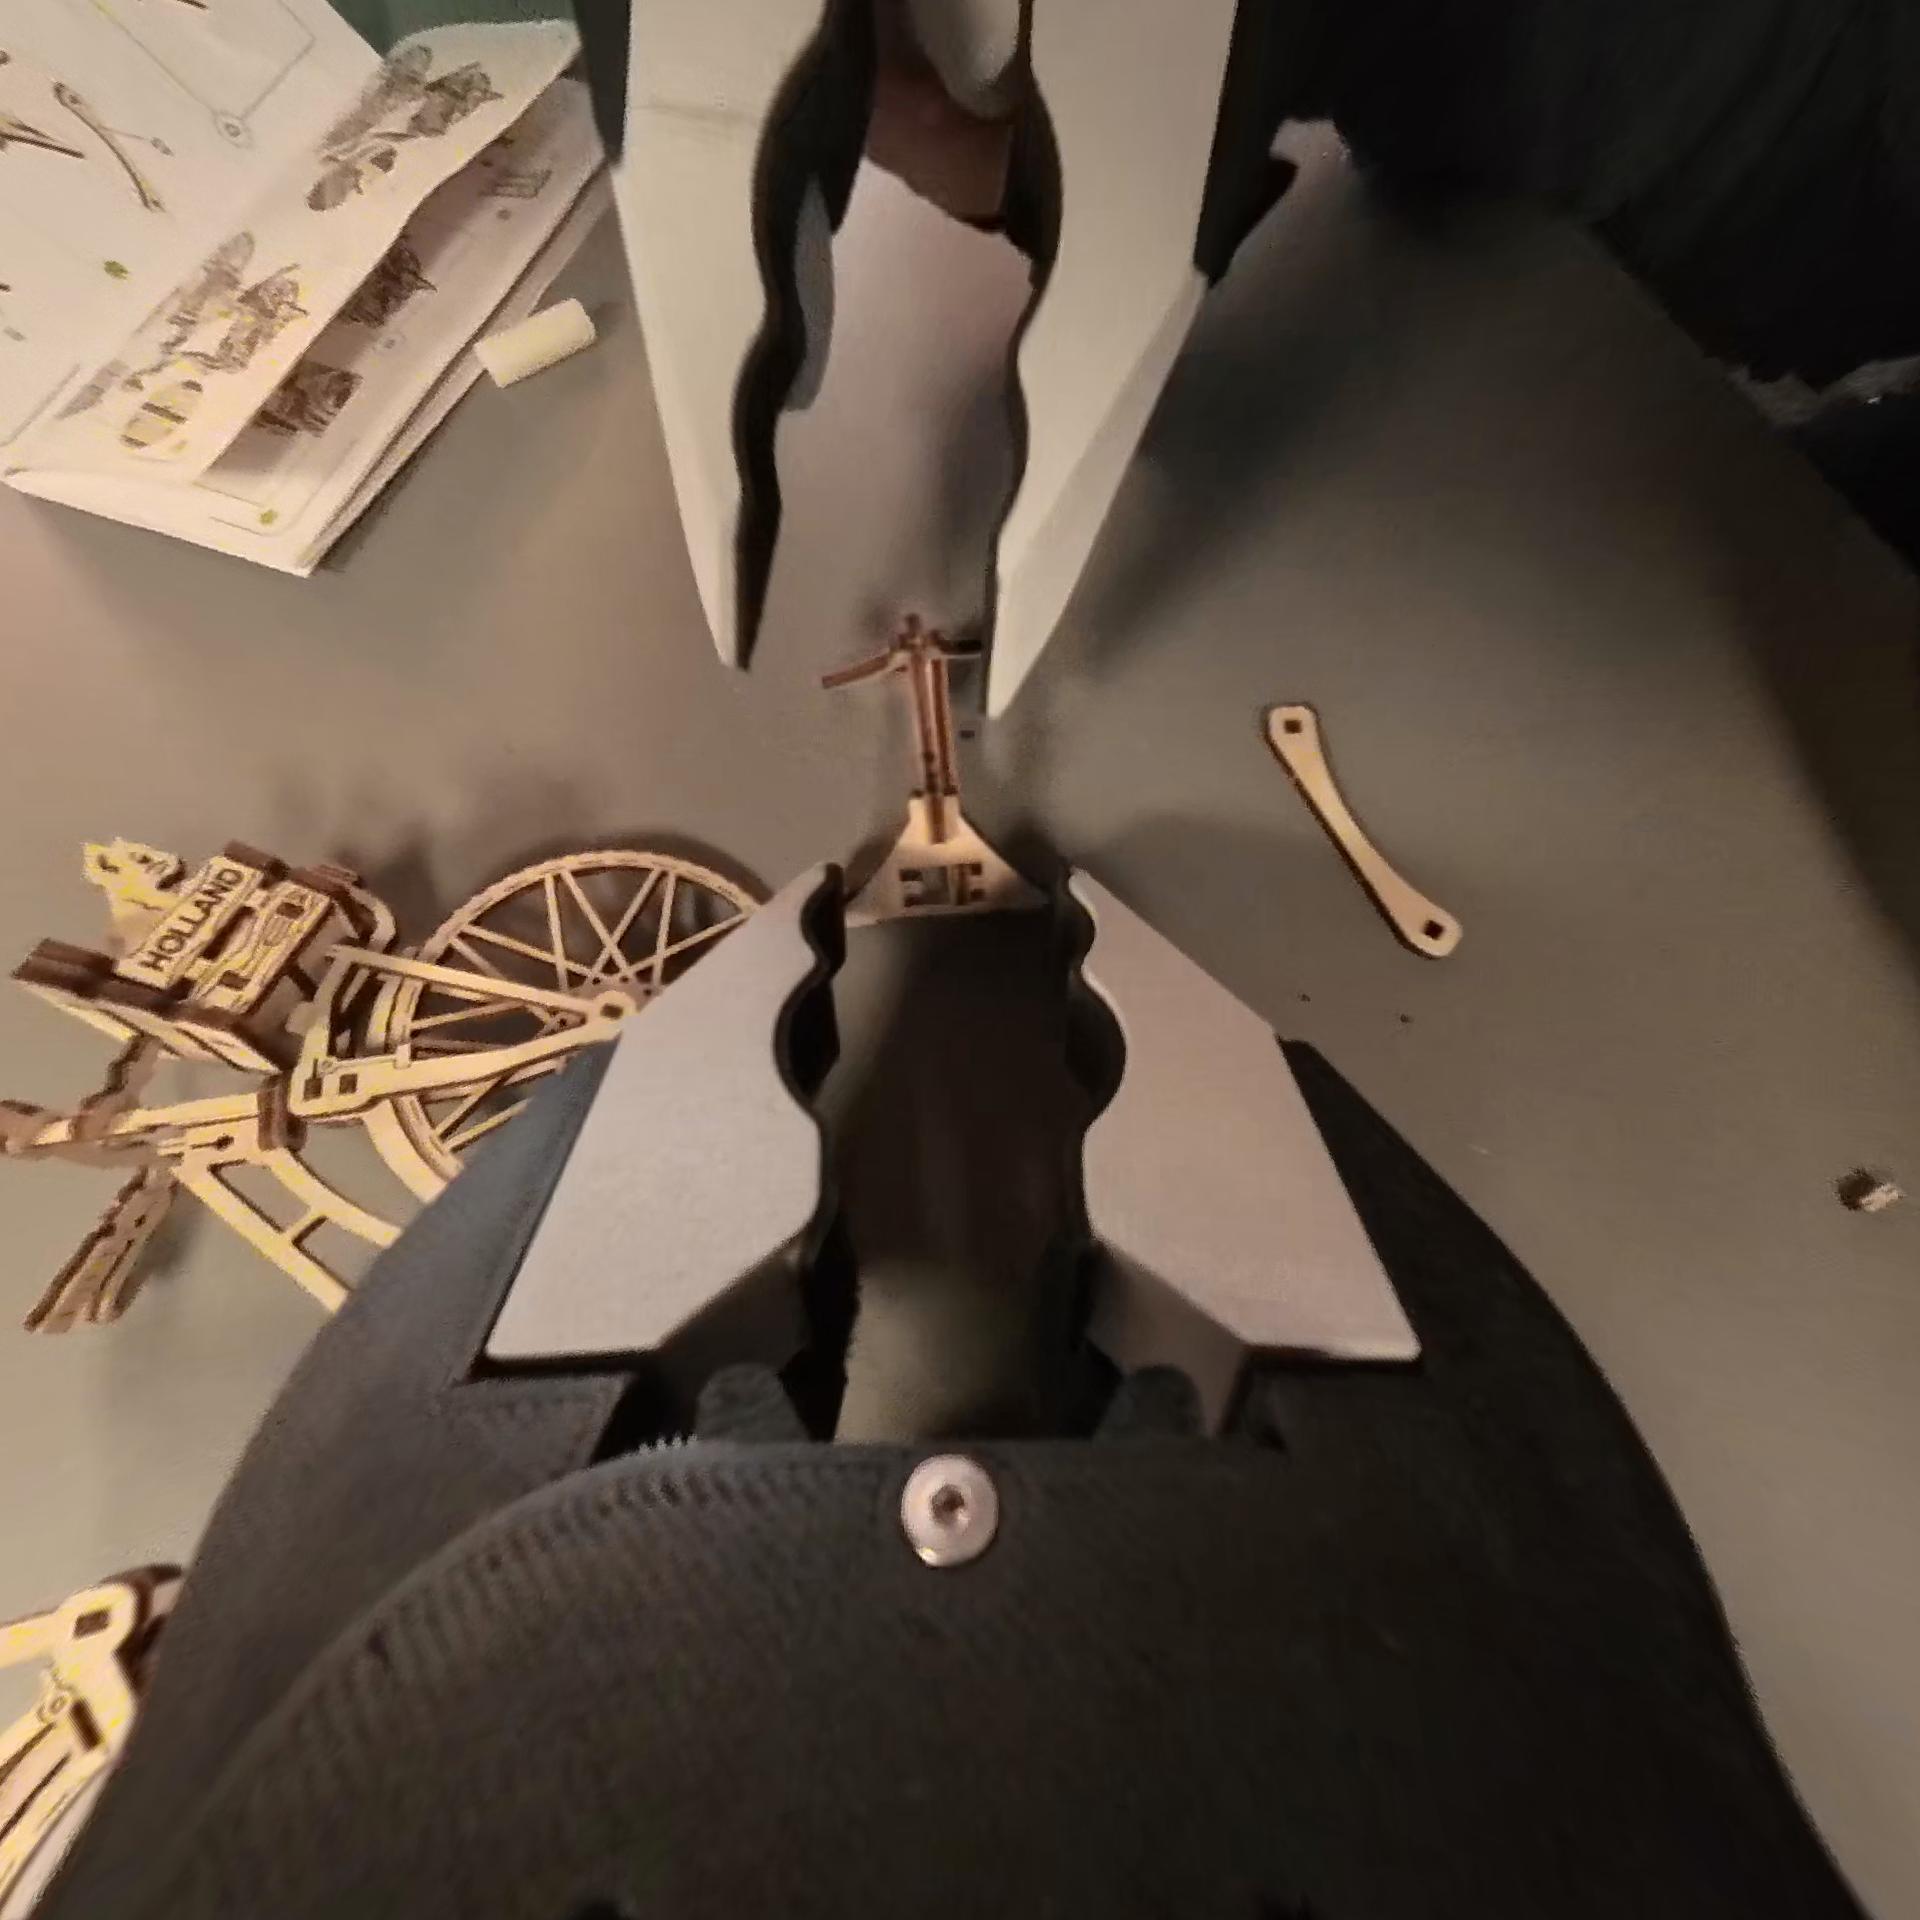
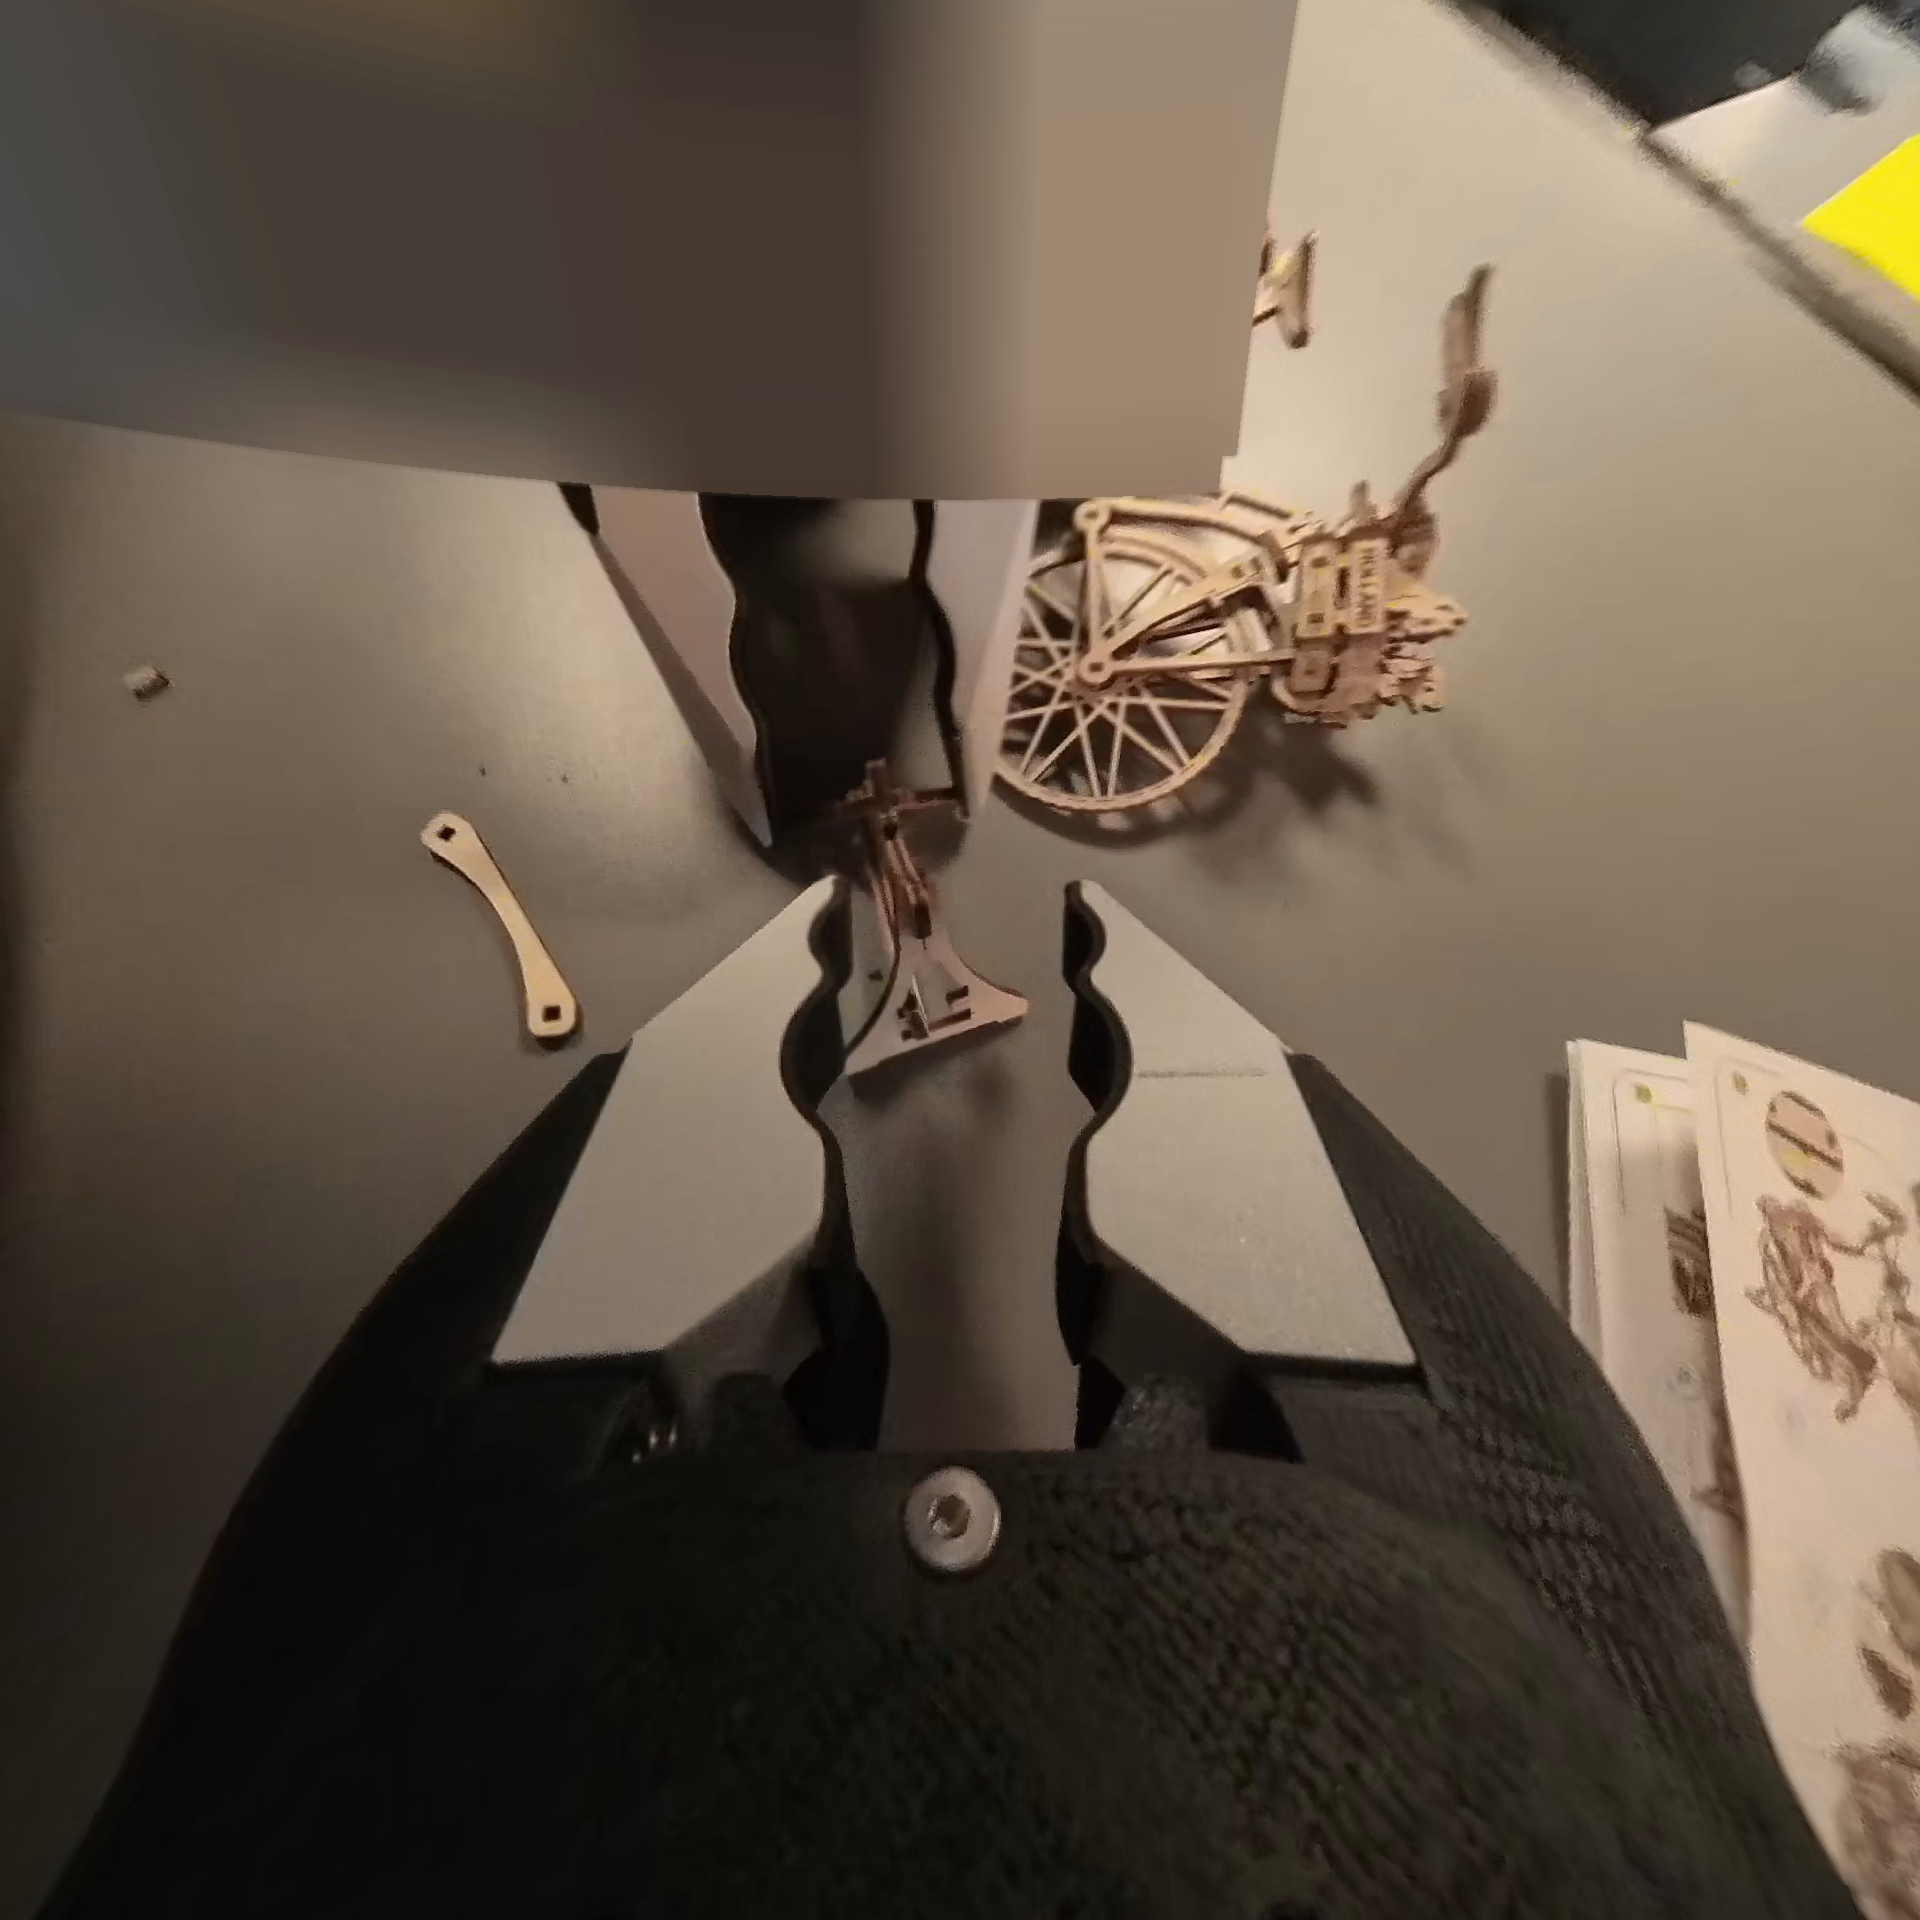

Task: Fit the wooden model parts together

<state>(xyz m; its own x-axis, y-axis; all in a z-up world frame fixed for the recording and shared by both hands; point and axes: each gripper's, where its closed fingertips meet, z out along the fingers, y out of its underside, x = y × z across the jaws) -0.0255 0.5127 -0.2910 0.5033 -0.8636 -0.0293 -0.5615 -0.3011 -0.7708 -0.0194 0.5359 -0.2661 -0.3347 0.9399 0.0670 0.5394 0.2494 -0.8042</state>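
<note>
A small wooden fork-and-handlebar part (image 1: 928,831) stands tilted on its wide triangular end on the grey table, crossbar end up. In the left wrist view it shows between the tips of my left gripper (image 1: 945,888), whose jaws stand apart. My right gripper (image 1: 868,675) comes in from the far side, open, its tips on either side of the crossbar. In the right wrist view the part (image 2: 914,966) leans by the left finger of my right gripper (image 2: 954,894). My left gripper (image 2: 862,810) is open opposite. I cannot tell if either finger touches it.
A half-built wooden bicycle (image 1: 343,1049) (image 2: 1226,644) lies beside the grippers. A curved wooden strip (image 1: 1361,831) (image 2: 499,925) and a tiny block (image 1: 1865,1190) (image 2: 145,681) lie loose. Instruction sheets (image 1: 208,260) (image 2: 1766,1351) and a white foam roll (image 1: 535,343) lie at the table's side. The tips of both grippers are at nearly the same place.
</note>
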